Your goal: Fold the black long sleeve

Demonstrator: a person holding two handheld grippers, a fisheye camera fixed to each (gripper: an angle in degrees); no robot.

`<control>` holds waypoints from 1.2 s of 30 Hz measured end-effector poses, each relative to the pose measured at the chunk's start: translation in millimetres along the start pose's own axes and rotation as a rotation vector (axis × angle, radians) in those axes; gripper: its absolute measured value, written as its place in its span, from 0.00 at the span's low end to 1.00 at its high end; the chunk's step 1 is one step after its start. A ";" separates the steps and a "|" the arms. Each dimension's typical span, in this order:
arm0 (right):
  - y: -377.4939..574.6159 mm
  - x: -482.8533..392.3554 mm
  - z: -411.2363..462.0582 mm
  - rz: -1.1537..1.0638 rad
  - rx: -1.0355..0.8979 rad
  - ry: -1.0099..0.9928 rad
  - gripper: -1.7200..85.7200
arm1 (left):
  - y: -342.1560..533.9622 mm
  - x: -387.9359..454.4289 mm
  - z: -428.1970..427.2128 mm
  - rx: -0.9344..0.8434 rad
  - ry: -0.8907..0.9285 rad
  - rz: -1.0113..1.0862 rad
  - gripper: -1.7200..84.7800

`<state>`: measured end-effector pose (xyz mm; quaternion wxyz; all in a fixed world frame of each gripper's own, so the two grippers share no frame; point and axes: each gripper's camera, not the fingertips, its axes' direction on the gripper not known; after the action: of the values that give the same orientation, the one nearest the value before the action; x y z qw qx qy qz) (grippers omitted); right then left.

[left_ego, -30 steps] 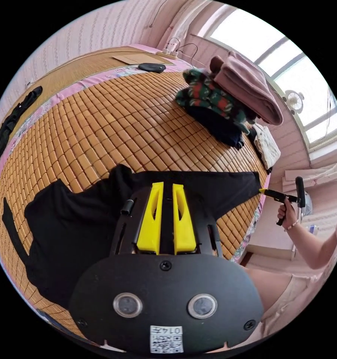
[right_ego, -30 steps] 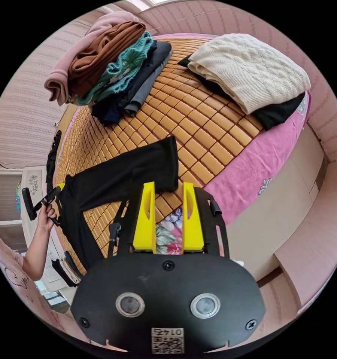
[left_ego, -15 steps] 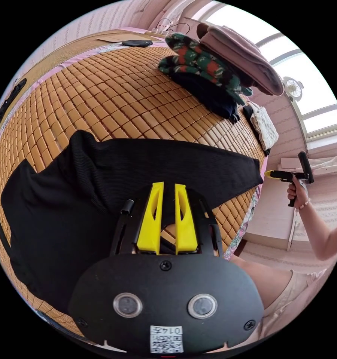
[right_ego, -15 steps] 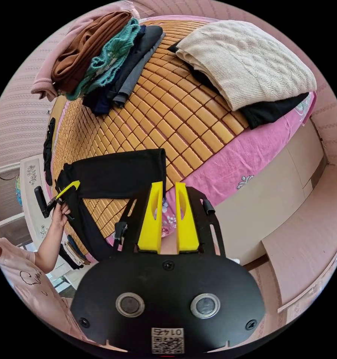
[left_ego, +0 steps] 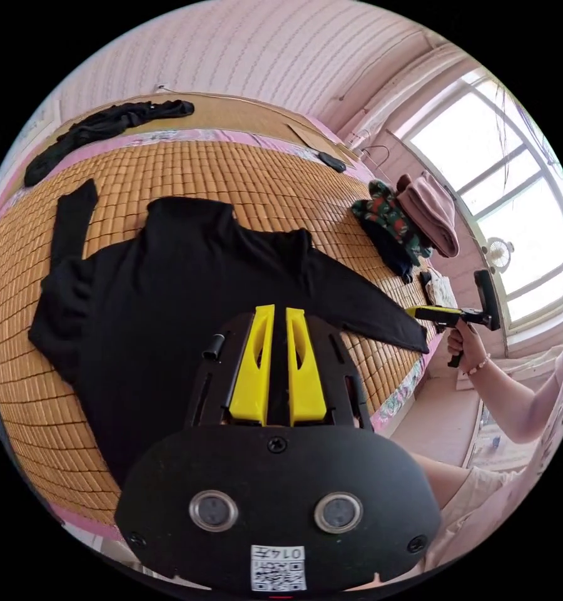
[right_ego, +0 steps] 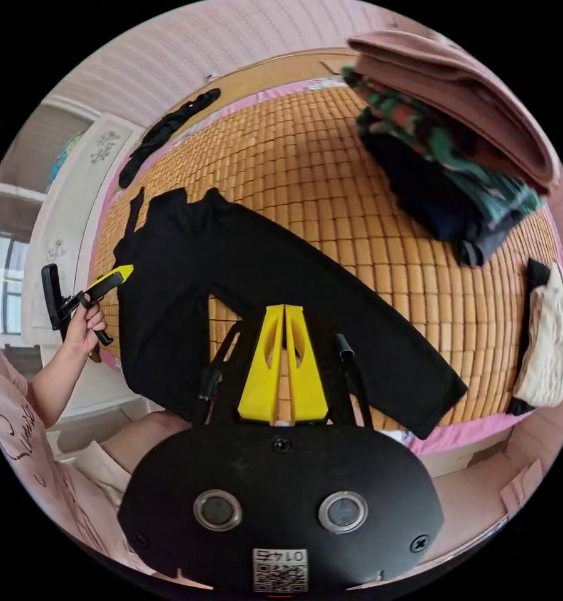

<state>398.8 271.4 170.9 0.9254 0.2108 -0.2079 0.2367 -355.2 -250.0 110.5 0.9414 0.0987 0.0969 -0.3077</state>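
The black ribbed long-sleeve top (left_ego: pixel 187 294) lies spread flat on the amber tiled bamboo mat (left_ego: pixel 187 169) of the bed, collar toward the headboard, one sleeve running out to four o'clock in the left gripper view, the other bent up at ten o'clock. Half a second ago the near sleeve lay bunched just under the left jaws and the body was rumpled; now the shirt reads as a clean, open shape. I judge the laying-out done and the first fold still to come.

The left gripper (left_ego: pixel 274 313) hangs above the shirt's hem with its yellow jaws nearly together and nothing between them. The right gripper (right_ego: pixel 284 310) has its jaws pressed closed and empty, above the mat in the gap between sleeve and body; a moment earlier they stood apart. It also appears at three o'clock in the left gripper view (left_ego: pixel 419 311), just off the sleeve's cuff.

Counted: one black top, two sleeves, two grippers. One stack of folded clothes (right_ego: pixel 450 156) at one o'clock in the right gripper view, topped by a dusty-pink garment. One cream knit (right_ego: pixel 547 341) over a black piece at three o'clock. One loose dark garment (left_ego: pixel 106 128) by the headboard.
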 end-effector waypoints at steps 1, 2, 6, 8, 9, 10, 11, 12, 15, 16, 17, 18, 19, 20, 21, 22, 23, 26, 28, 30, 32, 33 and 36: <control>-16.0 -19.7 3.9 -0.048 -0.002 -0.029 0.03 | 8.0 -14.5 -11.6 0.013 -0.020 -0.021 0.07; -48.1 -61.4 12.5 -0.145 -0.008 -0.093 0.03 | 24.4 -42.4 -33.5 0.037 -0.063 -0.061 0.07; -153.0 -227.4 41.6 -0.459 -0.043 -0.215 0.08 | 82.8 -135.8 -106.0 0.095 -0.138 -0.213 0.07; -189.7 -300.9 56.4 -0.564 -0.093 -0.228 0.11 | 107.2 -167.2 -132.0 0.112 -0.146 -0.256 0.07; -210.5 -347.3 66.5 -0.621 -0.133 -0.219 0.13 | 122.3 -184.7 -146.6 0.114 -0.149 -0.277 0.07; -219.9 -368.8 71.5 -0.645 -0.149 -0.195 0.14 | 129.9 -192.9 -153.4 0.116 -0.147 -0.284 0.07; -237.7 -405.9 79.6 -0.664 -0.155 -0.118 0.14 | 144.6 -207.8 -166.2 0.115 -0.140 -0.297 0.07; -255.0 -434.4 85.7 -0.649 -0.135 -0.039 0.15 | 158.6 -221.0 -178.0 0.114 -0.127 -0.307 0.07; -294.3 -477.5 101.6 -0.551 -0.154 0.072 0.15 | 190.0 -248.5 -202.8 0.118 -0.094 -0.328 0.07; -300.0 -481.6 106.0 -0.525 -0.160 0.104 0.15 | 195.3 -253.1 -207.0 0.121 -0.086 -0.331 0.08; -309.5 -486.1 115.9 -0.467 -0.192 0.176 0.15 | 204.9 -261.2 -215.0 0.130 -0.081 -0.341 0.08; -314.6 -489.1 115.9 -0.424 -0.176 0.228 0.14 | 213.9 -268.2 -222.7 0.147 -0.085 -0.350 0.08; -315.9 -490.7 108.5 -0.397 -0.135 0.250 0.11 | 218.1 -271.5 -226.3 0.157 -0.086 -0.355 0.08; -319.4 -495.3 100.2 -0.389 -0.120 0.275 0.07 | 226.2 -278.1 -232.1 0.175 -0.085 -0.372 0.08; -324.2 -500.3 91.6 -0.404 -0.135 0.277 0.05 | 234.0 -284.6 -236.7 0.191 -0.079 -0.394 0.08; -326.2 -502.8 87.3 -0.419 -0.148 0.265 0.05 | 237.7 -287.5 -238.8 0.198 -0.077 -0.406 0.08; -329.2 -509.0 76.7 -0.464 -0.183 0.190 0.04 | 244.8 -292.6 -243.3 0.205 -0.074 -0.431 0.08; -320.7 -542.6 33.5 -0.669 -0.294 -0.189 0.03 | 262.9 -299.0 -265.1 0.238 -0.104 -0.452 0.08; -302.7 -573.0 7.1 -0.848 -0.420 -0.393 0.04 | 277.0 -303.6 -283.2 0.242 -0.145 -0.470 0.09; -274.5 -608.6 -18.0 -1.051 -0.612 -0.548 0.04 | 299.7 -312.4 -310.7 0.235 -0.192 -0.517 0.09; -264.1 -623.5 -30.0 -1.102 -0.622 -0.515 0.06 | 316.3 -316.8 -331.7 0.244 -0.229 -0.535 0.09; -263.0 -628.2 -36.4 -1.107 -0.598 -0.481 0.09 | 325.7 -319.3 -342.3 0.238 -0.261 -0.540 0.10; -274.4 -626.0 -46.0 -1.044 -0.578 -0.398 0.14 | 348.2 -328.8 -350.1 0.181 -0.315 -0.563 0.11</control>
<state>54.5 -144.7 -250.5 0.8821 0.0660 -0.3016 -0.3558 -449.7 295.6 -102.3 0.8102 0.1026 -0.0542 -0.5745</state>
